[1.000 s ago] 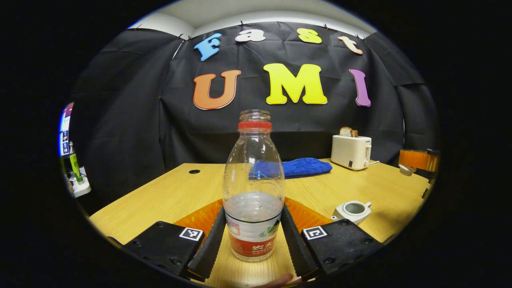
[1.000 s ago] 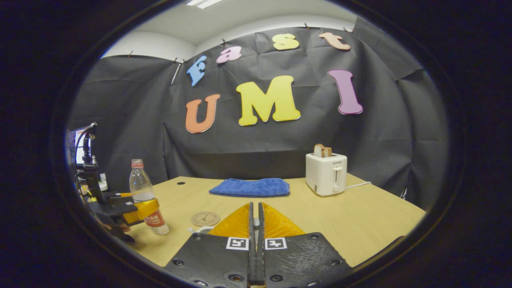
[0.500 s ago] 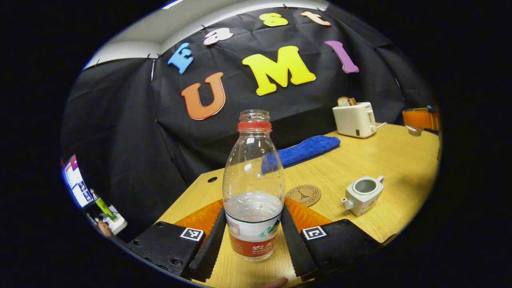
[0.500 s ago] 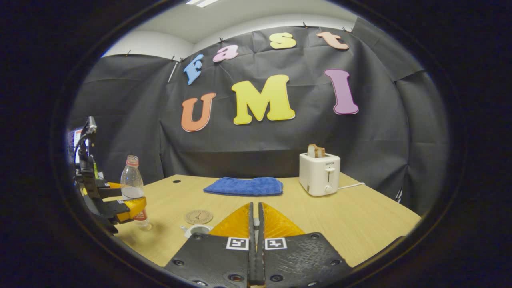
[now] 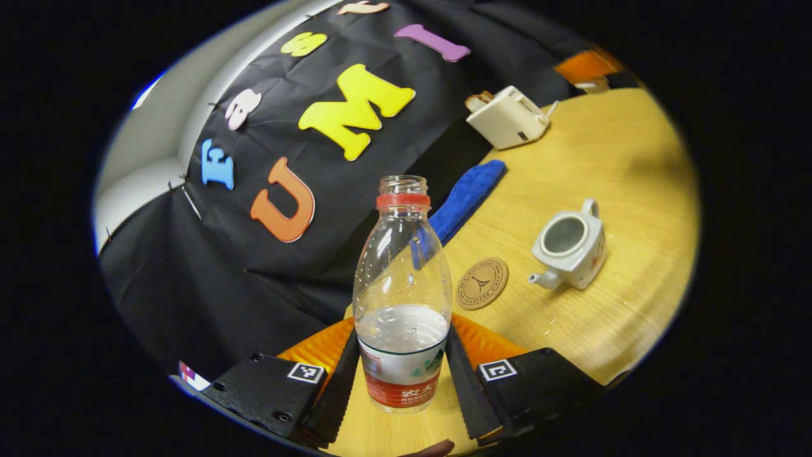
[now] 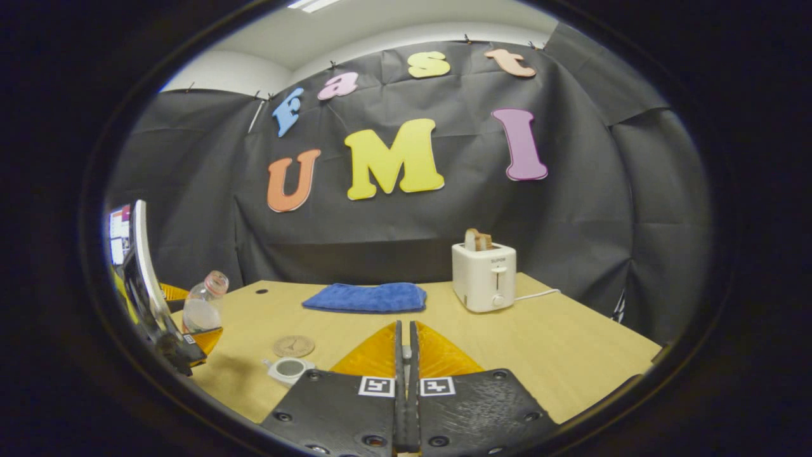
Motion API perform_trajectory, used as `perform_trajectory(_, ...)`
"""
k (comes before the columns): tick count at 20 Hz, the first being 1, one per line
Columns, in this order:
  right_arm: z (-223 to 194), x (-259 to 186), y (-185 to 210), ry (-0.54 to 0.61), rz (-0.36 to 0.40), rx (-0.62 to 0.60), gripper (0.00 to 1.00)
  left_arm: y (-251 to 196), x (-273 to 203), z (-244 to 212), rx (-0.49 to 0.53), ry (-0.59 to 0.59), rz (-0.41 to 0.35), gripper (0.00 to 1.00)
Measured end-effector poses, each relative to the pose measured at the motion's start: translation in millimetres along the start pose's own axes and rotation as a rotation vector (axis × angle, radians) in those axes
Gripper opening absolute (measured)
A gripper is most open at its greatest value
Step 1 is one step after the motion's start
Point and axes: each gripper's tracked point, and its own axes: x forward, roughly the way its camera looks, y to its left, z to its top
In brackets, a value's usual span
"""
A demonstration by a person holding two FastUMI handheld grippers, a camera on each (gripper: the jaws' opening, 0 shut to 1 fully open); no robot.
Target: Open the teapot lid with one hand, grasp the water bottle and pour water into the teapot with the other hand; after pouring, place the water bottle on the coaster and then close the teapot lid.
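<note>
Bottle (image 5: pixel 402 298) tilted beside teapot (image 5: pixel 569 243)

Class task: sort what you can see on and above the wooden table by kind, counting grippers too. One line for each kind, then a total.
Water bottle, held by the left gripper: 1
Teapot, lid off: 1
Coaster: 1
Blue cloth: 1
Toaster: 1
Grippers, the left gripper and the right gripper: 2
Total: 7
</note>
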Motion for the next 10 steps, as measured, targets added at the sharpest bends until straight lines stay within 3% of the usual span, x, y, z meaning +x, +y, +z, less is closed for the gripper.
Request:
perform_trajectory(4, 2.2, 1.3, -8.1, -0.004, -0.012, 0.015, 0.0, -13.3, 0.2, -6.0, 0.14, 0.037, -0.036, 0.73)
perform_trajectory(10, 3.7, 0.8, -19.3, 0.001, -0.034, 0.029, 0.0, -16.3, 0.9, -12.0, 0.348, 0.073, -0.032, 0.72)
